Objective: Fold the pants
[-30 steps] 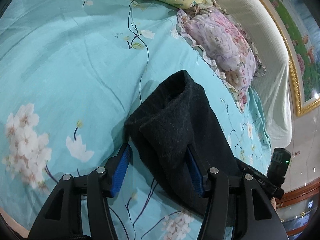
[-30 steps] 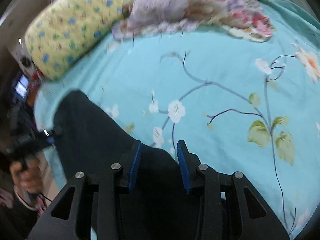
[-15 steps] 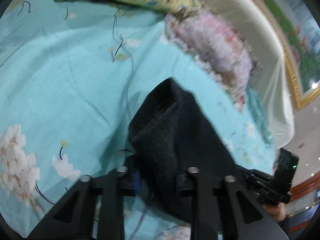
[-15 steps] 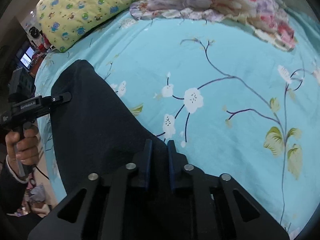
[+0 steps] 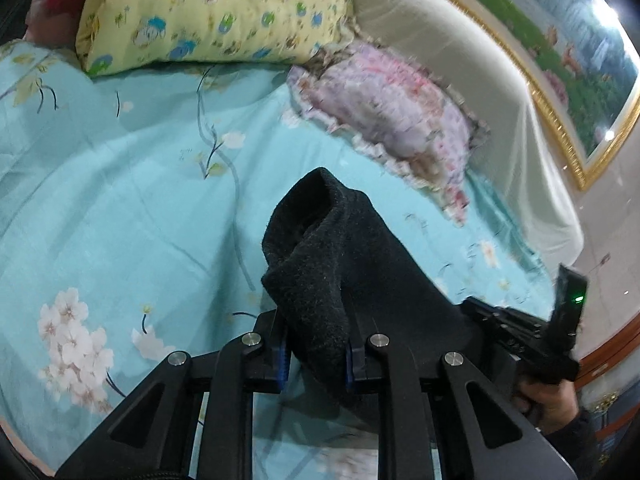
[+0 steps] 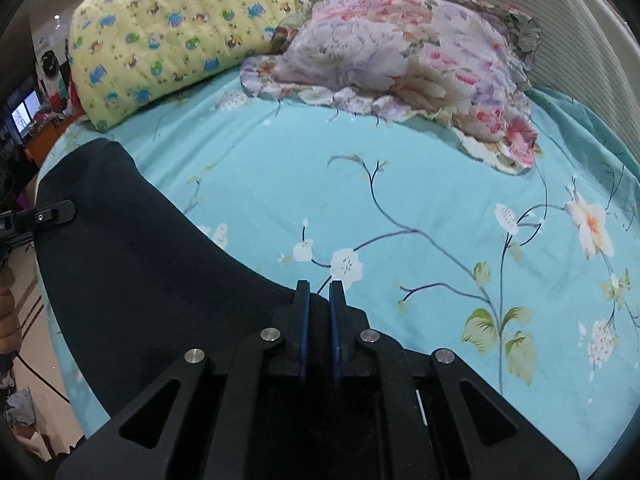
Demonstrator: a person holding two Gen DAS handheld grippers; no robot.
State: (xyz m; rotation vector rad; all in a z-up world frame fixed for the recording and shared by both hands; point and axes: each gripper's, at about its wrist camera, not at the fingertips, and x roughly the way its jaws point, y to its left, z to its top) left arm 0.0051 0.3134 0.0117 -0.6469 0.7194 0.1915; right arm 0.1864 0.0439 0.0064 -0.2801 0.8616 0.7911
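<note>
Both tilted downward over the bed point(image 6: 400, 200), the left hand-held gripper point(image 5: 316, 356) and right hand-held gripper point(image 6: 319, 320) each clench the black pants point(image 5: 352, 264).

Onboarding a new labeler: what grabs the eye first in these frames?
The dark pants lie on the turquoise floral bedsheet, gripped at both near corners: the left tool pinches a thick bunched fold, the right tool the flat edge. Behind them, a yellow cartoon-print pillow and a pink floral pillow rest against the headboard.

Both the left gripper point(image 5: 316, 354) and right gripper point(image 6: 319, 320) have jaws clamped, tilted downward.
</note>
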